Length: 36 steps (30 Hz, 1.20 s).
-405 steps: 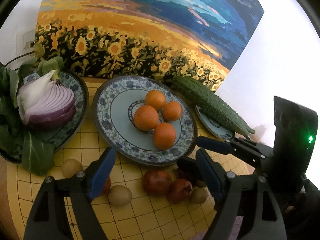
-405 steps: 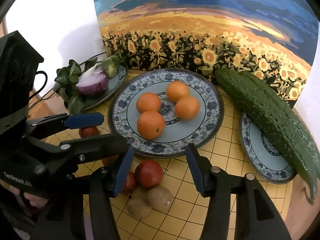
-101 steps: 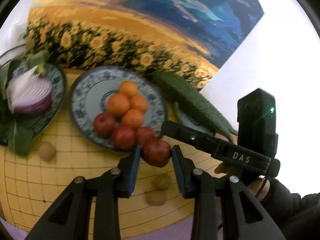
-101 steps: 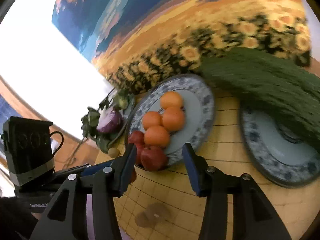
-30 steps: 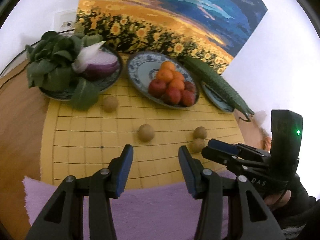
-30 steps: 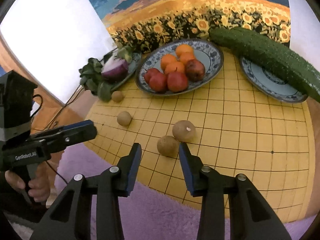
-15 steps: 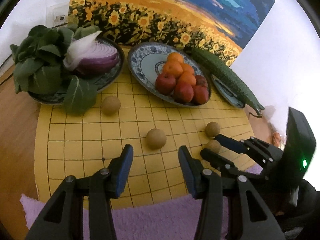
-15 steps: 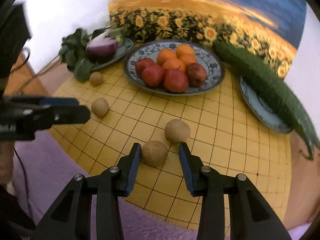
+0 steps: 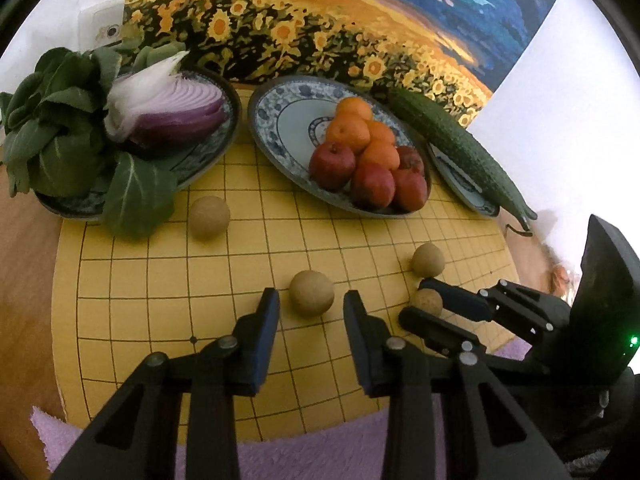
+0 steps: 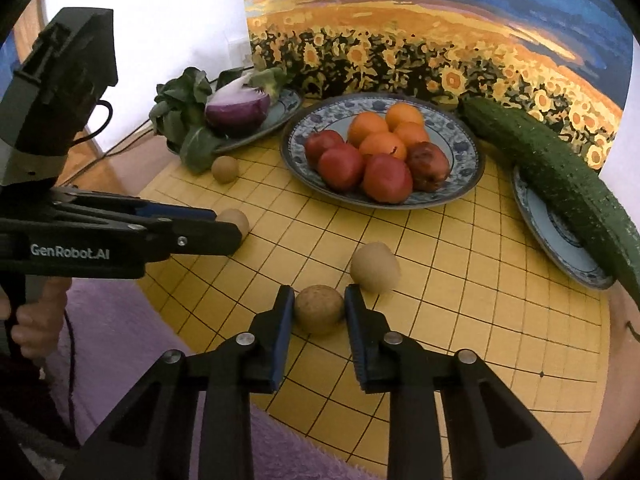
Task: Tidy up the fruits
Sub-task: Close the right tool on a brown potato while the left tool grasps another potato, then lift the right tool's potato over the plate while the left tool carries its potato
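From the left wrist view, the right gripper (image 9: 430, 303) covers the near side of a small brown fruit (image 9: 427, 300), so where the pads meet it can't be made out, and the gripper's black body (image 9: 600, 304) runs off the frame at three o'clock. From the right wrist view, the left gripper (image 10: 230, 232) hides most of another brown fruit (image 10: 237, 218) at nine o'clock, so any contact there can't be told, and the hand (image 10: 30, 320) under it is cut by the left edge. The cucumber (image 10: 552, 172) leaves the picture at four o'clock, hiding the far part of its small plate (image 10: 560, 240), and the oranges (image 10: 384, 128) are partly masked by the red fruits (image 10: 368, 172) stacked in front.
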Motion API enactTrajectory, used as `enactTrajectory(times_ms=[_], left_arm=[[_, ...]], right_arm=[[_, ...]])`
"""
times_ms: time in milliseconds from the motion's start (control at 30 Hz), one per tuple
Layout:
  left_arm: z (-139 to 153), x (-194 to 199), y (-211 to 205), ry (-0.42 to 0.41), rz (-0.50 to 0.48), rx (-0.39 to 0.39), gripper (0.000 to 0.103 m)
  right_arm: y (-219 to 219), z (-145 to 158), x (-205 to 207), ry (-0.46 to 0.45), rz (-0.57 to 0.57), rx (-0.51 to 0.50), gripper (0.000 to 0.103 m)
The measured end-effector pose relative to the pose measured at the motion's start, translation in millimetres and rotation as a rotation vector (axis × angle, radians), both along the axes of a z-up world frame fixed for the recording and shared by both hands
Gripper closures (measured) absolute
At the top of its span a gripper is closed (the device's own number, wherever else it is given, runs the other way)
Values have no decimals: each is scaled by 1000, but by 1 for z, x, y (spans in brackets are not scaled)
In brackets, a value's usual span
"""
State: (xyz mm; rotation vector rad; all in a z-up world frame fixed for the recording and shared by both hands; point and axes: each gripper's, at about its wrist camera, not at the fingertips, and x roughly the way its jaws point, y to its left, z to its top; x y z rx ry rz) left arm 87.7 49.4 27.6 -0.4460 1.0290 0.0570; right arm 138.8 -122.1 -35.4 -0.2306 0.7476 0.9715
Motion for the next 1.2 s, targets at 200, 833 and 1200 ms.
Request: enactTrajectory(times_ms=[200, 833, 1200], left_arm=[[-1, 6, -7, 5, -19, 22, 78], [8, 8, -8, -59, -24, 32, 79], [61, 7, -13, -222, -11, 41, 79]], right_arm=[[-3, -1, 1, 40, 18, 26, 76], [-26, 45, 51, 102, -66, 282, 76], [-36, 74, 49, 47, -70, 307, 76]])
